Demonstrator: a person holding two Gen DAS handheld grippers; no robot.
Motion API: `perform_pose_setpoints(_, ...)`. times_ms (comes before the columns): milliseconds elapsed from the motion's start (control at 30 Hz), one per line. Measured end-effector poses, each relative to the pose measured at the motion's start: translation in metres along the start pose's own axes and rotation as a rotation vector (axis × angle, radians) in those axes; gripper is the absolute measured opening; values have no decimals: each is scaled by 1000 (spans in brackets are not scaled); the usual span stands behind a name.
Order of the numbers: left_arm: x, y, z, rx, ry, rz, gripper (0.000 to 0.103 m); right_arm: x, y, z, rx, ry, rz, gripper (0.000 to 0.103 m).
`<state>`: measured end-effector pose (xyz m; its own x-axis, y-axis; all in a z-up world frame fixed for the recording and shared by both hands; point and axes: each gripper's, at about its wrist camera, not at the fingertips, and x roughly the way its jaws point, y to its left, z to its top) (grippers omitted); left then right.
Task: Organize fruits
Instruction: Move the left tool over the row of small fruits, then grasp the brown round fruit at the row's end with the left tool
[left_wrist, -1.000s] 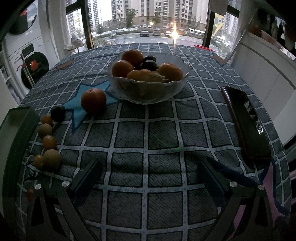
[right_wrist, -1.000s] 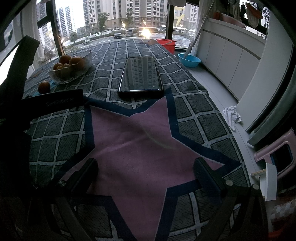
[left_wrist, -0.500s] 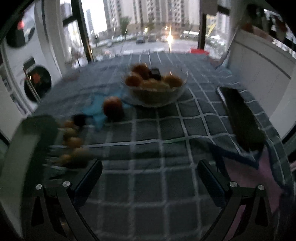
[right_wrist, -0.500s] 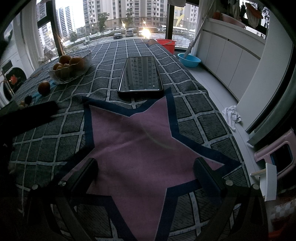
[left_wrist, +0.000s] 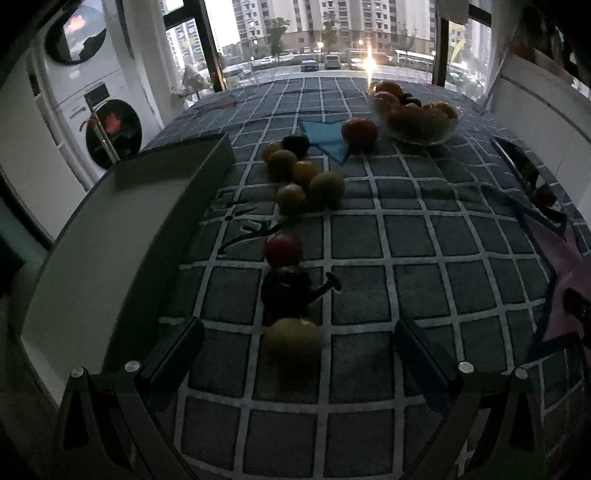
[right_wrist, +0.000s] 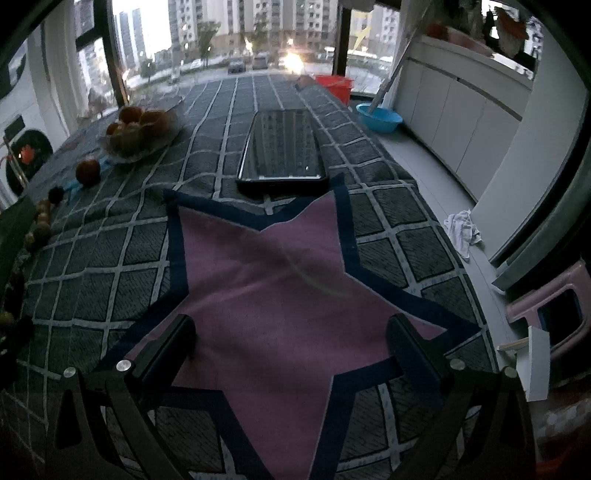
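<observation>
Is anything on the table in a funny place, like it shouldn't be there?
Yes. Many small fruits lie loose on the checked cloth instead of in the glass bowl or the tray. A phone also lies among them on the cloth, which seems odd beside fruit.

no text, label or number can be read anywhere.
</observation>
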<state>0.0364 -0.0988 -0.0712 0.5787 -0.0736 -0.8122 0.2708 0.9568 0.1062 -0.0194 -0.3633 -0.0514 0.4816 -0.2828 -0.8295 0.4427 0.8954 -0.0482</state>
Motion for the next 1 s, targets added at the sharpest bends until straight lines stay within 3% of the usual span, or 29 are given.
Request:
perform_pose_setpoints(67, 4, 3, 2, -7, 2, -19, 103, -2, 10, 10, -25, 27, 61, 103)
perform_pose_setpoints(167, 16, 16, 7, -98, 39, -99, 103, -10, 40, 27, -93, 7, 175, 103)
perform_pose_setpoints(300, 18, 15, 7, -82, 51, -92, 103, -3, 93, 54, -184, 40, 314, 103)
perform_pose_setpoints(533, 13, 22, -4, -77, 27, -92, 103, 17, 179, 74, -331, 38, 395, 101)
perform_pose_setpoints(700, 12, 22, -3, -68, 17, -99, 102, 22, 225, 75, -444, 24, 398, 82)
perform_pose_setpoints(733, 12, 22, -3, -67, 16, -99, 100, 26, 231, 76, -452, 36, 402, 71)
perform_pose_setpoints(800, 9, 23, -3, -67, 7, -100, 92, 28, 237, 77, -454, 32, 401, 60)
perform_pose_setpoints(867, 8, 25, -3, -71, 4, -98, 84, 28, 240, 75, -464, 33, 422, 32)
perform_pose_setpoints(1000, 6, 32, -1, -91, -9, -90, 63, 25, 220, 73, -409, 41, 451, 29)
